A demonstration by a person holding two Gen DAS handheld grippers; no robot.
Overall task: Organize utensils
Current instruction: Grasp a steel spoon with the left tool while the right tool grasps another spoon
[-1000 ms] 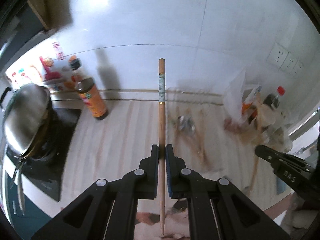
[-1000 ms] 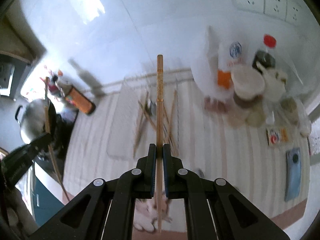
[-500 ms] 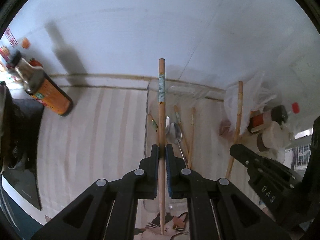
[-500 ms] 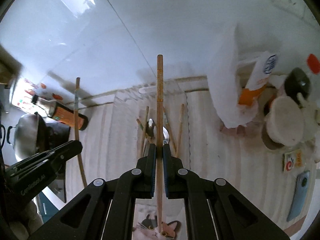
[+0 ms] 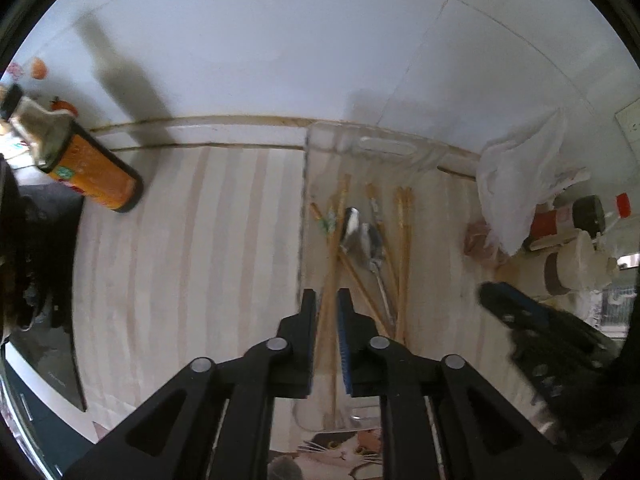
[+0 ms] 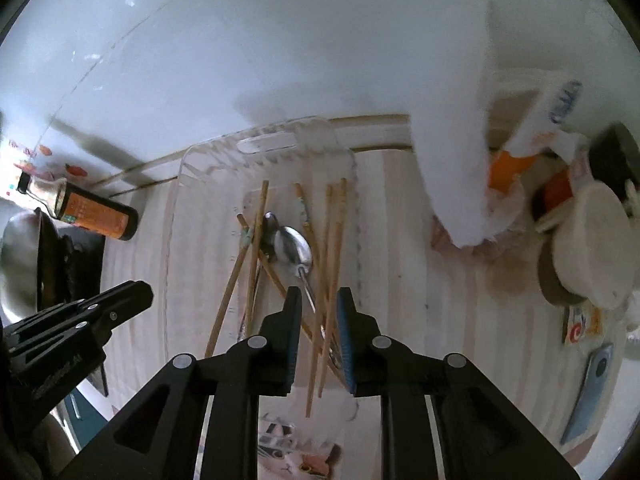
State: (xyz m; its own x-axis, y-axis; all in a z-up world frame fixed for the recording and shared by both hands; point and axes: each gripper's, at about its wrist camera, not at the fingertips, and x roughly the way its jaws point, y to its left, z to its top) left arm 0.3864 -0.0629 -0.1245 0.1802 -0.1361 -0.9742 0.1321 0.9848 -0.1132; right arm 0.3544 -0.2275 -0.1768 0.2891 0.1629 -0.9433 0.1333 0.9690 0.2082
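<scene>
Both grippers over a clear plastic tray (image 6: 182, 216) on a pale striped counter (image 5: 192, 248), jaws parted and gripping nothing. Left gripper (image 5: 326, 300) slightly open, a narrow gap between the blue-lined fingers (image 5: 344, 320), a wooden chopstick (image 5: 334, 248) lying in the tray below and showing through that gap — not clamped. Right gripper (image 6: 318, 300) opened wider, two chopsticks (image 6: 334, 248) lying side by side under the gap, loose. In the tray: a heap of wooden chopsticks, some crossed, some roughly parallel, and two metal spoons (image 6: 294, 246) lying among them, bowls toward the wall, handles toward the grippers. One chopstick with a greenish patterned band (image 6: 245, 236) at the left of the heap. Tray's far end with a slot handle (image 6: 266, 145) close against the white tiled wall (image 5: 280, 40). Well to the left of the tray, a sauce bottle with an orange label (image 5: 86, 172) standing on the counter, beside a dark stove (image 5: 44, 280) with a steel pan (image 6: 18, 264). To the right of the tray, a white plastic bag (image 5: 516, 184), jars and containers (image 6: 588, 244) crowded together, and a blue phone (image 6: 592, 388) flat on the counter near the front edge. Right gripper visible at the right edge of the left wrist view, blurred; left gripper visible at the lower left of the right wrist view.
</scene>
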